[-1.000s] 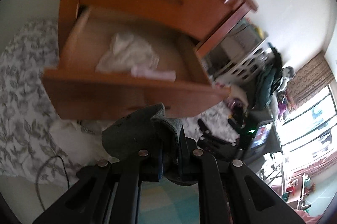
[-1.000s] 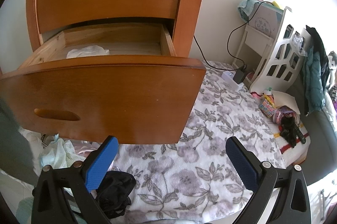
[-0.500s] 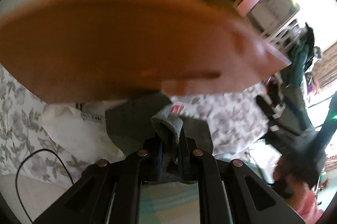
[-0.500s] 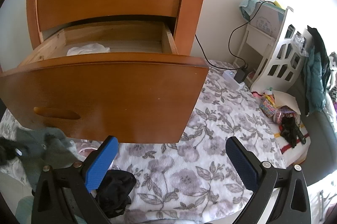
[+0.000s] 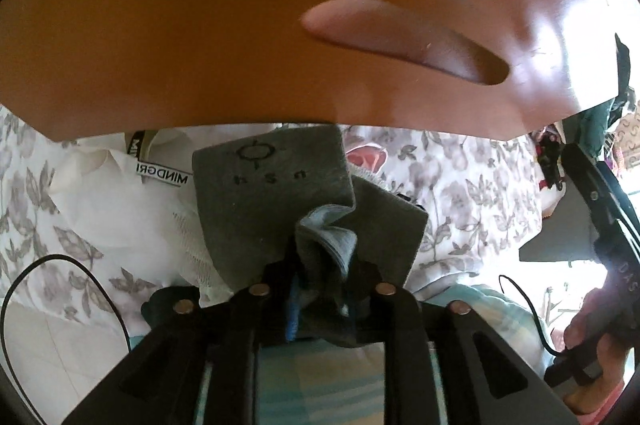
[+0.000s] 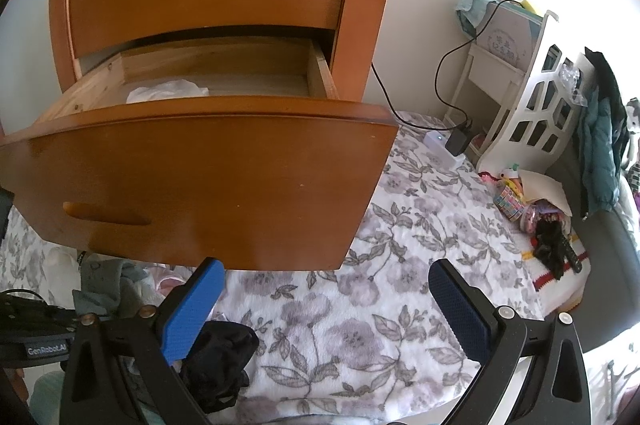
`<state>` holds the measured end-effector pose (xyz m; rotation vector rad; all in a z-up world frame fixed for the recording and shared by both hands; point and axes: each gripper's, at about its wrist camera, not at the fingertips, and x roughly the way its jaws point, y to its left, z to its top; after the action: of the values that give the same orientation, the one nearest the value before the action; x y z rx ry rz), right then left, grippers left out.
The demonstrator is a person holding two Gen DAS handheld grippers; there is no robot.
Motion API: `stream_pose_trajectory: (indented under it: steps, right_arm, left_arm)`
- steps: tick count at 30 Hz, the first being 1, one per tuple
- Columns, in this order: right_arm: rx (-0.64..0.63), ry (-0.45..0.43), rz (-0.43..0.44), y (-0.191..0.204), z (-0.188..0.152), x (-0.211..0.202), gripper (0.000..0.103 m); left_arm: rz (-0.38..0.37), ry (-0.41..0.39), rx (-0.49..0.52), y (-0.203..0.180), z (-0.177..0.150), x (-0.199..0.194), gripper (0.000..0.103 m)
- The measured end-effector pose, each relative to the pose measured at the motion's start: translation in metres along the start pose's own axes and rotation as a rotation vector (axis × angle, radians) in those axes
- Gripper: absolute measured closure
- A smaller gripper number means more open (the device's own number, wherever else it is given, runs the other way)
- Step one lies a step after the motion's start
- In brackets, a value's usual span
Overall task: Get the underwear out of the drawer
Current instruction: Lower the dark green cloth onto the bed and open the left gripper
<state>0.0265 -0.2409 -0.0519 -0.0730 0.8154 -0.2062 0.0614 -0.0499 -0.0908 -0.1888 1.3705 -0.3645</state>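
My left gripper (image 5: 322,265) points down just below the open drawer's front (image 5: 200,25). Its jaws are opening, and a fold of the grey underwear (image 5: 272,185) still stands loosely between them. The rest of that garment lies spread on a white garment with a lettered band (image 5: 120,201) on the floral blanket (image 5: 472,193). My right gripper (image 6: 324,309) hangs open and empty over the blanket in front of the drawer (image 6: 200,177). A white garment (image 6: 168,91) lies inside the drawer. The grey underwear (image 6: 96,277) shows under the drawer's lower left corner.
A black garment (image 6: 224,357) lies on the blanket beside my right gripper's left finger. A white cut-out shelf (image 6: 532,113), a charger with its cable (image 6: 456,141) and a heap of small toys (image 6: 532,209) stand right. A hand (image 5: 592,337) holds the other gripper.
My left gripper has sunk from drawer height to below the drawer front, bringing the grey underwear down onto the pile. Its jaws now stand wider apart. The right gripper has not moved.
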Motion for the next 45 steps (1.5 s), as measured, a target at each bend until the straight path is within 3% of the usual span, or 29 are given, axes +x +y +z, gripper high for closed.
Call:
stream_pose_trajectory:
  steps: [5,10,23,27,31,45]
  right_arm:
    - [-0.002,-0.001,-0.001,0.0,0.0,0.0,0.0]
    - [-0.003,-0.002,-0.002,0.0,0.0,-0.001,0.0]
    - [-0.019,-0.028,0.012,0.002,0.0,-0.008,0.0]
    - [-0.025,-0.044,0.027,0.004,0.0,-0.012,0.0]
    - [-0.031,-0.067,0.044,0.005,-0.001,-0.017,0.0]
    - [-0.022,-0.138,0.1,0.004,-0.002,-0.031,0.0]
  left_arm:
    - [0.001,0.019,-0.028,0.006,-0.005,0.001,0.052]
    - [-0.005,-0.003,-0.053,0.01,-0.005,-0.011,0.038]
    - [-0.04,-0.103,-0.013,0.002,-0.015,-0.059,0.027]
    - [-0.01,-0.143,0.028,-0.007,-0.021,-0.068,0.026]
    - [-0.002,-0.175,0.053,-0.01,-0.022,-0.083,0.017]
    - [-0.034,-0.306,0.139,-0.029,-0.024,-0.132,0.017]
